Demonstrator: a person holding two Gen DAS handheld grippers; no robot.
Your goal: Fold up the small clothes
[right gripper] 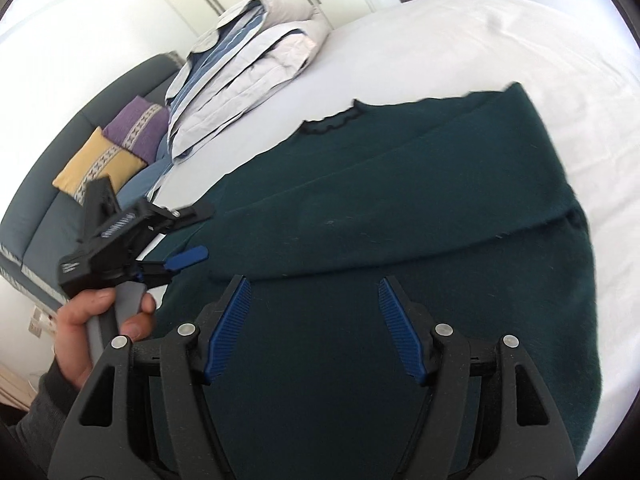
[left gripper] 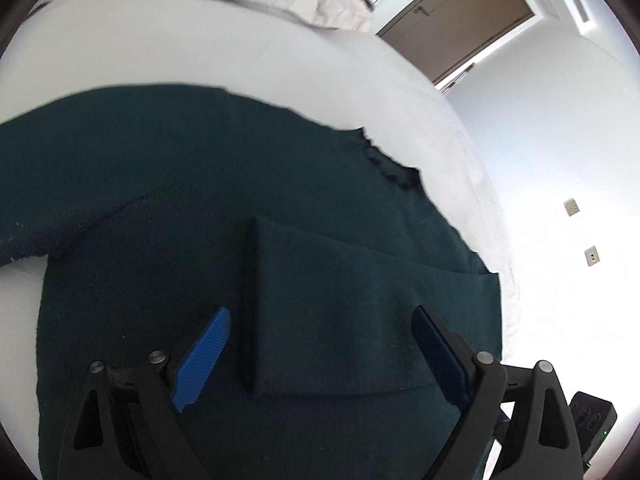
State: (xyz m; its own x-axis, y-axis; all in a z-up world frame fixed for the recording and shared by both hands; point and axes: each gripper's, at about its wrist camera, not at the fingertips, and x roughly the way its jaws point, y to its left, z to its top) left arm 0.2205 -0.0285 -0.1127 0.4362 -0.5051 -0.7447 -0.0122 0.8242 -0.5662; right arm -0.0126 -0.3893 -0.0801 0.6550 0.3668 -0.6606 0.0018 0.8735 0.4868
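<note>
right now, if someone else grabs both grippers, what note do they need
Left gripper: open, nothing held, hovering over the folded-in sleeve.
Right gripper: open, nothing held, above the lower body of the garment.
Dark green knitted sweater: flat on the white bed sheet, frilled neckline towards the folded grey and blue duvet.
Done: both sleeves look folded across the body.
Left: probably fold the body over, then tidy the edges.
</note>
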